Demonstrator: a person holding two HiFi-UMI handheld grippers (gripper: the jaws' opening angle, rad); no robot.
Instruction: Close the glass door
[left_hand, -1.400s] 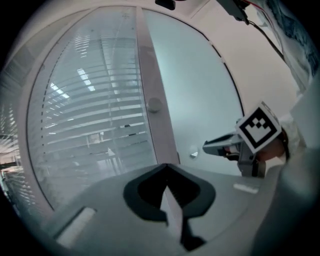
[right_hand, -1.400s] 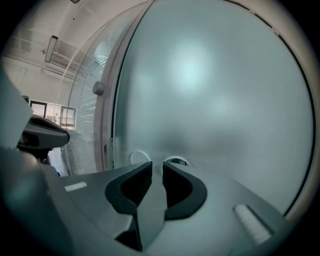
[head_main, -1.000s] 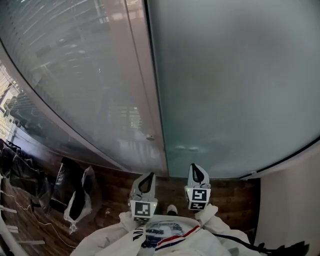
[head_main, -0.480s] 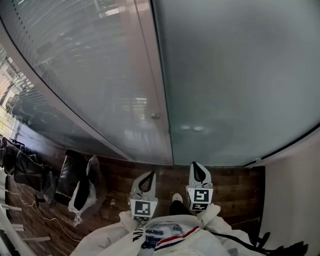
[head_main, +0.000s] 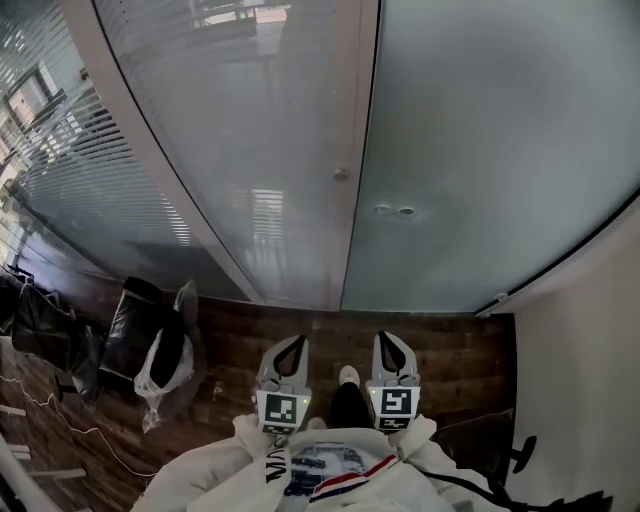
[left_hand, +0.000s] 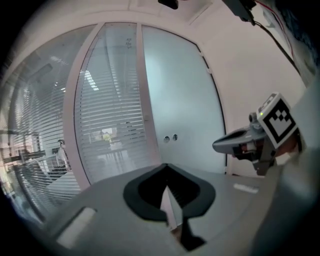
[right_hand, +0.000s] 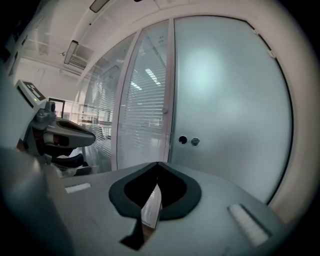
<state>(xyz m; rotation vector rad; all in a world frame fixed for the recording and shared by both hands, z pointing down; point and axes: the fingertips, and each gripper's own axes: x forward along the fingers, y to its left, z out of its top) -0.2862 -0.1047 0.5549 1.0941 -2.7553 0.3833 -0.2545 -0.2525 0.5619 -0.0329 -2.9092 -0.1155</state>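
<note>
The frosted glass door (head_main: 490, 150) stands straight ahead of both claws and well apart from them. Its left edge lies flush against the pale door post (head_main: 358, 150), so the closing looks already done, with nothing plainly left to do. The left claw (head_main: 288, 352) and right claw (head_main: 389, 348) sit close by the person's chest, each with jaws pressed together on nothing. Off to the left of the left claw, a white plastic bag (head_main: 160, 378) and black bags (head_main: 40, 325) slump on the wooden floor (head_main: 450, 350); their contents are hidden
</note>
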